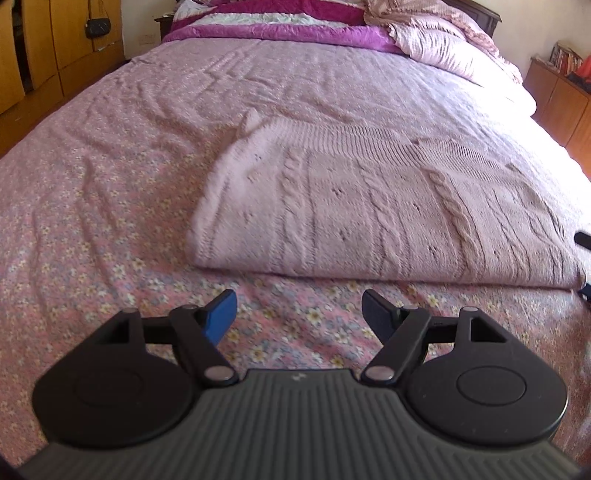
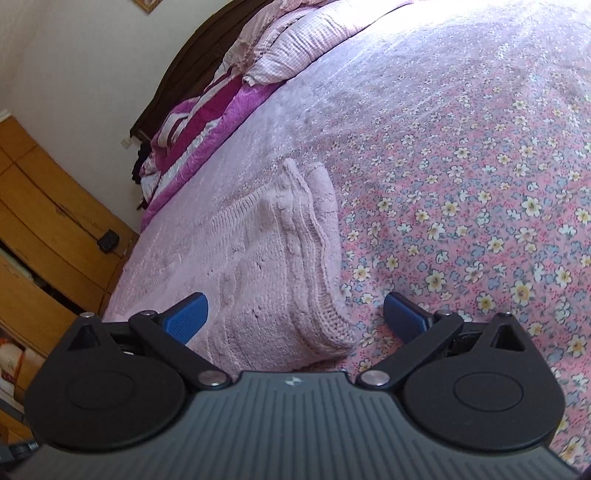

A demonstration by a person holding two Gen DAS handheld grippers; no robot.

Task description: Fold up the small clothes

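Plainly, a folded pink knit sweater (image 1: 369, 206) lies flat on the bed (image 1: 110, 206), on a pink sheet printed with small flowers. Its cable-stitched front faces up and its near folded edge runs across the left wrist view.

Just short of that edge, the left gripper (image 1: 299, 314) hovers over bare sheet with its blue-padded fingers (image 1: 221, 317) spread wide and nothing between them. It touches no cloth.

From the right wrist view, the right gripper (image 2: 295, 317) is also spread wide. A corner of the sweater (image 2: 280, 280) sits in the gap between its fingers, but the pads (image 2: 186, 319) stand clear of the knit on both sides.

Farther up the bed, a magenta quilt (image 1: 280, 22) and a crumpled pale pink blanket (image 1: 443, 44) lie at the head end. Wooden cabinets (image 1: 44, 55) stand beside the bed.
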